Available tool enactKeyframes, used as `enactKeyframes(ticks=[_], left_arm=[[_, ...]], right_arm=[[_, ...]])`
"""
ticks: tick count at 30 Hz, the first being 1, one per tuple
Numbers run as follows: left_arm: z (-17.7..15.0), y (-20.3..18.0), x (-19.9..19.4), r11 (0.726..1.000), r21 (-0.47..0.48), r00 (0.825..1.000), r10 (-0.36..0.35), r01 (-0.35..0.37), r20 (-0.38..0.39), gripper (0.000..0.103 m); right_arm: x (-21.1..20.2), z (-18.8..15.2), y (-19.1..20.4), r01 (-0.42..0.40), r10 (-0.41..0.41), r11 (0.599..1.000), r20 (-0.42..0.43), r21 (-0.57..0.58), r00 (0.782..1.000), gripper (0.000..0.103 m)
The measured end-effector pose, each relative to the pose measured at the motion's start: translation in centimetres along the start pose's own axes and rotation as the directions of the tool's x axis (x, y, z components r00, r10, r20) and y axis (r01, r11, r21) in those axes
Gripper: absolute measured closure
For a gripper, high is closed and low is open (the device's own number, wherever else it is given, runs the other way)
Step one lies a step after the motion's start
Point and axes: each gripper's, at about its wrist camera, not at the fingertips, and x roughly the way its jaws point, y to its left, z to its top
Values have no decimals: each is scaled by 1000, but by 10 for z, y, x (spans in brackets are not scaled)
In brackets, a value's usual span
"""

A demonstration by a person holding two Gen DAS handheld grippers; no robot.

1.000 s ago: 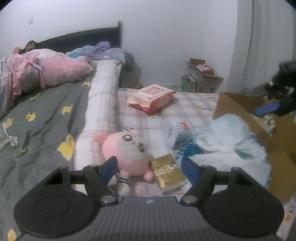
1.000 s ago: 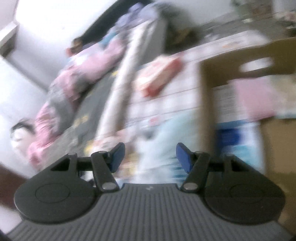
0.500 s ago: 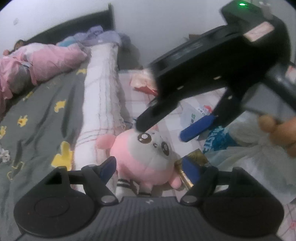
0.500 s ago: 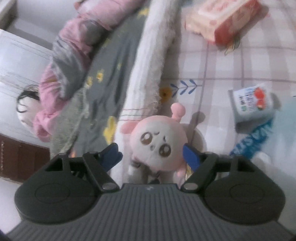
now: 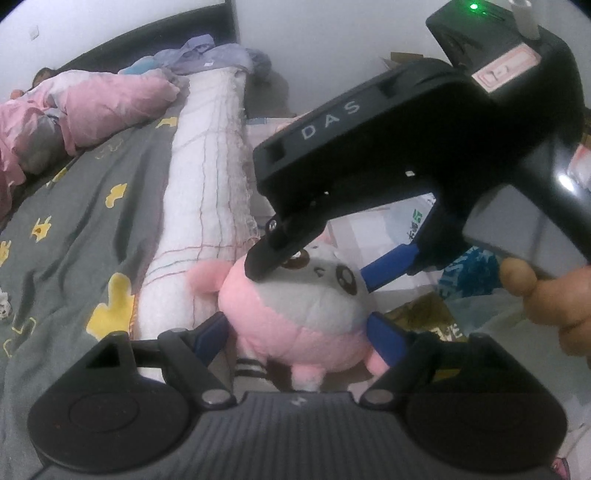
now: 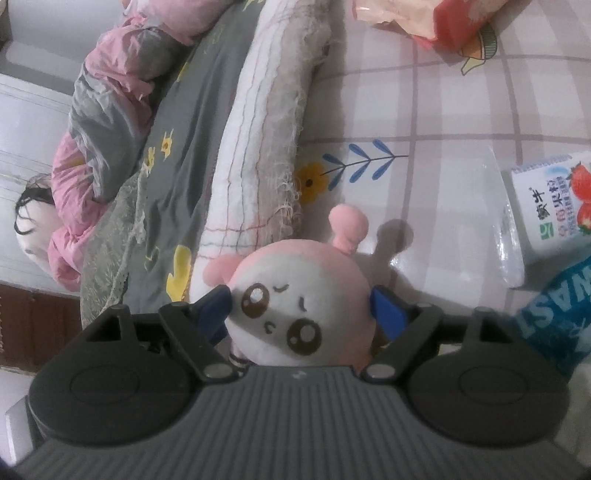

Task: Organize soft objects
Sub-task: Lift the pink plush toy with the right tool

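A pink and white plush toy lies on the checked bedsheet beside a rolled white blanket. My left gripper straddles its lower body with both blue pads beside it, not squeezing. My right gripper reaches in from the upper right, held by a hand. In the right wrist view the right gripper has the plush toy's head between its fingers. Its jaws are opening, and the pads sit at the sides of the head without denting it.
The rolled white blanket and a grey duvet lie to the left, a pink quilt beyond. A yogurt pack, a blue printed bag and a red wipes pack lie on the sheet. A gold packet sits beside the toy.
The right gripper swung from the cardboard box over to the plush toy, came down around its head and widened. The left gripper closed in until the toy's body sits between its fingers.
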Motion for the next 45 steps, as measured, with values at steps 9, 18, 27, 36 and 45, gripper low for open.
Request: enactKeyframes(ticks=[9,18,27,36,45], left_arm=[[6,-5,-31,999,-12,998,35,-34,54,23],[15,-18,-90,995,-3,980,102,-103,172,23],[20,-55,-141,994,28,960,93,-104,263,23],[22,-116,-157,993,99,957,41,-72,287,23],[31,-169,-153,986,166,956,-29,-21,293,23]], right_arm=[[-20,-4,12,-33,34,999,37,-17,999,24],[-70,-17,44,-102,110,991,113,-82,987,24],[-138,-44,64,-125,154,980,193,-156,969,24],[-204,-75,26,-108,138,987,273,-122,952,24],[-256,-97,-27,-94,111,993,337,-65,935,24]])
